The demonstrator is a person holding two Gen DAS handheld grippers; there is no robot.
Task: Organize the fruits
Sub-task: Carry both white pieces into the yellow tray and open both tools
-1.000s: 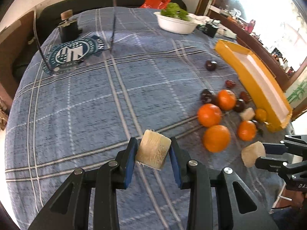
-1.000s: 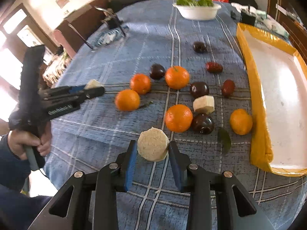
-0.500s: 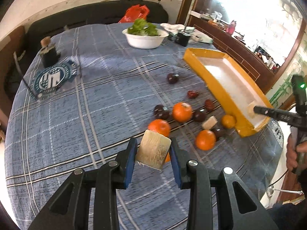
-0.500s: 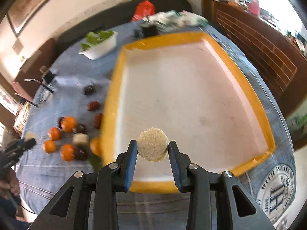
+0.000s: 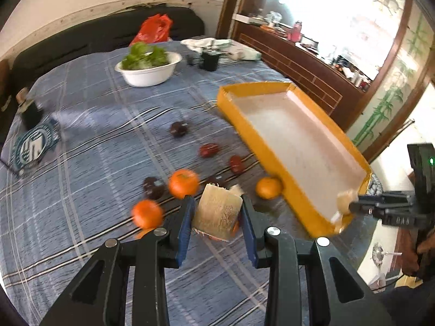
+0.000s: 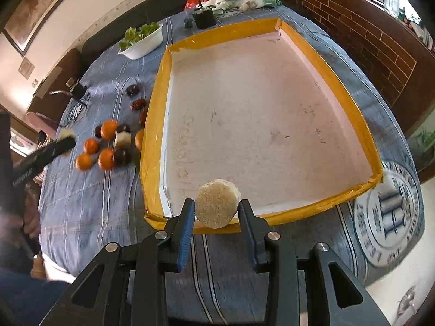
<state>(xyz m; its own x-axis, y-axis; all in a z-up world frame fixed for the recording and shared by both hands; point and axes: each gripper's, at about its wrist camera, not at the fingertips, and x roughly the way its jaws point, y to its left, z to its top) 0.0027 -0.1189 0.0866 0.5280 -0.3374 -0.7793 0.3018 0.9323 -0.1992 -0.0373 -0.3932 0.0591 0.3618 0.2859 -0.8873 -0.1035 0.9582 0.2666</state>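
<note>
**Item 1: cut cane piece, wedge-faced** (image 5: pixel 218 216). Clenched between the blue pads of your left gripper (image 5: pixel 217 221), above the blue plaid tablecloth (image 5: pixel 81 141). The pale, fibrous cut face is towards the lens, with frayed strands along its lower edge. It looks stiff and fairly light, and the rough fibres should resist slipping. Grip it on the flat sides, as you do now.

**Item 2: cut cane piece, round** (image 6: pixel 217 203). Clamped in your right gripper (image 6: pixel 217 214), just over the near rim of the yellow tray (image 6: pixel 155 103); the tray's pale floor is bare. Its curved sides give the pads less bearing, so it could roll or twist if your squeeze eases.

**Item 3: loose fruit on the cloth.** In the right wrist view it lies at about 9 o'clock from the tray: several oranges (image 6: pixel 108 129), dark plum-like fruits (image 6: pixel 132 89) and one more pale block (image 6: pixel 121 139). The oranges seem firm, round and apt to roll, so take them across the middle. The dark fruits probably bruise more easily, so grip them gently.

**Hidden or unclear.**
- Left wrist view: fruit directly behind the held wedge is covered; only orange slivers show beside it.
- Motion blur smears the nearest oranges, so an exact count is unsafe.
- You cannot tell how high either held piece is above the surface.
- The dark fruits' kind is uncertain.
- The white bowl of greens (image 5: pixel 149 72) at 12 o'clock hides its own contents below the leaves.
</note>
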